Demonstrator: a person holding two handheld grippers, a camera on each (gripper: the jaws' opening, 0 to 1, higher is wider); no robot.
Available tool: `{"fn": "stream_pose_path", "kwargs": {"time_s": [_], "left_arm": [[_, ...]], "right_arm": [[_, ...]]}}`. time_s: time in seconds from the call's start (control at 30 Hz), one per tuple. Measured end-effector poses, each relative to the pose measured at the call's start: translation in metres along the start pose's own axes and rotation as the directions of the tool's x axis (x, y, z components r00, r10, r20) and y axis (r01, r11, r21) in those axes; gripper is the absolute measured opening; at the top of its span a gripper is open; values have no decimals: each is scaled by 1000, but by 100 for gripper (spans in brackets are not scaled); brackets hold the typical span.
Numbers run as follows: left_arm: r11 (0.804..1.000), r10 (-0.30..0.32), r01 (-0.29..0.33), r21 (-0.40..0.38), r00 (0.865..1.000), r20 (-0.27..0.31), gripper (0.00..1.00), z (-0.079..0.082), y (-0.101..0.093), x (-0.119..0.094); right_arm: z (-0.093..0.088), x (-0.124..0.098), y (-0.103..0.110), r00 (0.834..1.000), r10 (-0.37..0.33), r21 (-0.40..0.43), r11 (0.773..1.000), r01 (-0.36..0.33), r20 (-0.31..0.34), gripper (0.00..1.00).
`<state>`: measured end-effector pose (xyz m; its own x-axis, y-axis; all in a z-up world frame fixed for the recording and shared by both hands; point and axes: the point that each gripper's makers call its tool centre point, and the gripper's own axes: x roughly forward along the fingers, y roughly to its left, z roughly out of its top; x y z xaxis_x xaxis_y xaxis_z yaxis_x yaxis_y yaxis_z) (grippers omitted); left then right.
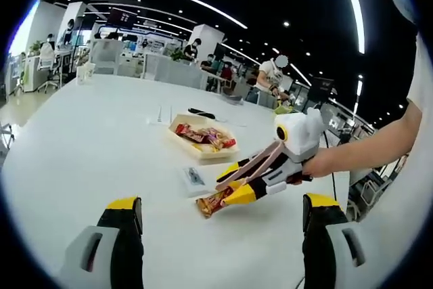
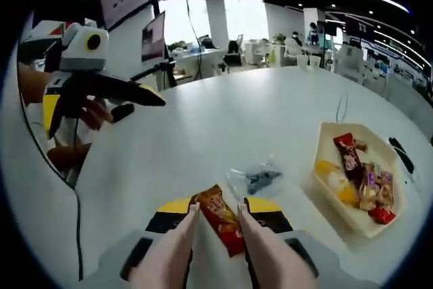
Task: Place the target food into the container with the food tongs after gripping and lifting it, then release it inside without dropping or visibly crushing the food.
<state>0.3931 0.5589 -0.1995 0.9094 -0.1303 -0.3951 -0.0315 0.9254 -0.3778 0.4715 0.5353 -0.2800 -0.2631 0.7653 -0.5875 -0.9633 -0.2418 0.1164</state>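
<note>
Pink tongs [image 2: 215, 225] in the right gripper [image 1: 233, 186] pinch a snack packet [image 2: 222, 218]; squeeze gently, lifting toward the container [image 2: 325, 191]; left gripper [image 1: 220, 218] gapes empty.

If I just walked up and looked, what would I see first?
Probably the pink tongs held in the right gripper, closing around a red snack packet on the white table. Next, beyond it, a cream container with a heap of colourful wrapped snacks inside. The left gripper hangs open in the air over the table's far side.
</note>
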Motion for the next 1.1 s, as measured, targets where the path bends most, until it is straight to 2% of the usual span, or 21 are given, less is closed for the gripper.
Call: {"fn": "stream_pose_path", "kwargs": {"time_s": [0.2, 0.27, 0.37, 0.4, 0.5, 0.53, 0.57, 0.63, 0.8, 0.93, 1.03, 1.1], "left_arm": [[1000, 23, -23, 7, 1000, -1, 99, 1, 8, -1], [999, 48, -48, -5, 999, 23, 99, 8, 13, 1], [998, 67, -66, -21, 996, 58, 99, 17, 14, 3], [998, 68, -67, -19, 996, 65, 99, 20, 12, 3], [998, 68, -67, -14, 996, 66, 99, 20, 8, 2], [998, 68, -67, -14, 996, 62, 99, 19, 6, 1], [998, 68, -67, -12, 996, 63, 99, 18, 6, 1], [998, 69, -68, -10, 996, 62, 99, 18, 3, -1], [998, 70, -70, -3, 996, 58, 99, 16, -3, -5], [998, 62, -63, 7, 997, 47, 99, 14, -9, -8], [999, 52, -52, 11, 998, 48, 99, 16, -15, -10], [999, 46, -47, 25, 998, 40, 99, 15, -18, -10]], "right_arm": [[-3, -1, 0, 1000, 0, 21, 1000, 0, 20, 29], [-5, -2, 2, 1000, 21, -31, 999, -21, 4, 29], [-6, -2, 4, 1000, 31, -56, 998, -31, -2, 29], [-8, -2, 4, 999, 34, -108, 994, -35, -14, 29], [-16, 0, 6, 998, 36, -109, 993, -42, -56, 29], [-16, 1, 6, 999, 27, -140, 990, -30, -27, 28], [-17, -3, 7, 999, 17, -125, 992, -23, -46, 28], [-11, -5, 7, 1000, 16, -86, 996, -18, -20, 28], [-13, -4, 5, 1000, 1, -78, 997, -2, -7, 27], [-14, -6, 2, 998, -59, 30, 998, 58, 30, 25], [-17, -6, 2, 995, -88, 16, 996, 88, 42, 23], [-19, -7, 1, 991, -126, 41, 991, 124, 41, 22]]}}
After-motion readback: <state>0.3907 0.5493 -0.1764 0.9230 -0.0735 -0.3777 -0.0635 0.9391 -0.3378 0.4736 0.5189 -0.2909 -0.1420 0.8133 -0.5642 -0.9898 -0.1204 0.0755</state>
